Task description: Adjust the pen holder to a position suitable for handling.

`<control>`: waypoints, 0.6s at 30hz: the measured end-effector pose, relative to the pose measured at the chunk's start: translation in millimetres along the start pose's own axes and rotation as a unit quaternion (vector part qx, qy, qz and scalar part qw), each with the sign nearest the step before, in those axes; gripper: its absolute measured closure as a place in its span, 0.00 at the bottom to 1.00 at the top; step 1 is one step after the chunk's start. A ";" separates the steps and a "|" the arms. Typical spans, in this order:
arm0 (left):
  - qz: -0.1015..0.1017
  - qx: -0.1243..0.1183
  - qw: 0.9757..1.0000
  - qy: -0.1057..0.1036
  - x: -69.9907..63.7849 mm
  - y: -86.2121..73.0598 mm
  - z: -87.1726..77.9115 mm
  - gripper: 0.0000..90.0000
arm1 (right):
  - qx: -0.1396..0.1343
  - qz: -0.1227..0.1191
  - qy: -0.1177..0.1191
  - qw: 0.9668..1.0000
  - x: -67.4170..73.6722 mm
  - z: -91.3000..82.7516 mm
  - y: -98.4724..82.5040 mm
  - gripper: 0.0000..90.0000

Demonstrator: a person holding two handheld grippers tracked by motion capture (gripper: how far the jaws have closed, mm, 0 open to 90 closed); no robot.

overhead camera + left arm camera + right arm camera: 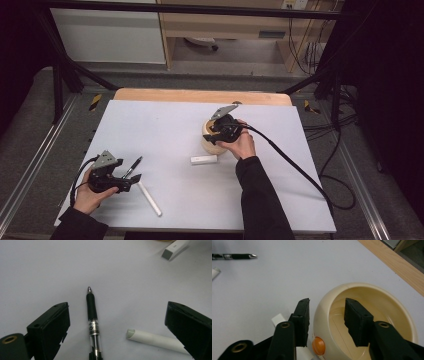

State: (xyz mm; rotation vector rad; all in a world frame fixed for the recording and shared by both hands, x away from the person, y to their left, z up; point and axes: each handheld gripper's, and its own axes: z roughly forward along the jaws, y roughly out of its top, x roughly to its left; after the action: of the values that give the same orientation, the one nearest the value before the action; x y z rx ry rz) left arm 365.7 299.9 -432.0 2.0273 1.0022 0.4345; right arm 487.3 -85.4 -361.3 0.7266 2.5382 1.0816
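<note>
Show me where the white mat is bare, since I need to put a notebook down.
The far left of the white mat, beyond the black pen, is bare, and so is the near right corner beside the dark sleeve. It is crowded around the cream round bowl, the white rectangular block and the white tube.

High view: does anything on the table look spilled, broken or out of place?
Nothing stands out. The cream container stands upright, and the pen, white tube and white block lie loose but intact on the table.
</note>
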 end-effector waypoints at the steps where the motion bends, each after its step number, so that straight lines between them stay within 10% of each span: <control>1: 0.000 0.000 1.000 0.000 -0.3 0.2 -0.1 0.07 | -0.004 0.003 -0.003 1.000 0.9 -3.5 1.0 0.53; 18: -0.004 0.003 1.000 -0.006 -6.3 4.5 -0.5 0.06 | -0.037 0.071 -0.012 0.997 24.0 -57.7 -41.4 0.08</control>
State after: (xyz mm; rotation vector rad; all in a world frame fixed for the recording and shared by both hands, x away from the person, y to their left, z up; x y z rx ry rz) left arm 363.8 293.6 -427.9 2.0271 1.0059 0.4162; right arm 427.9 -130.6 -354.1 0.9060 2.4421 1.1979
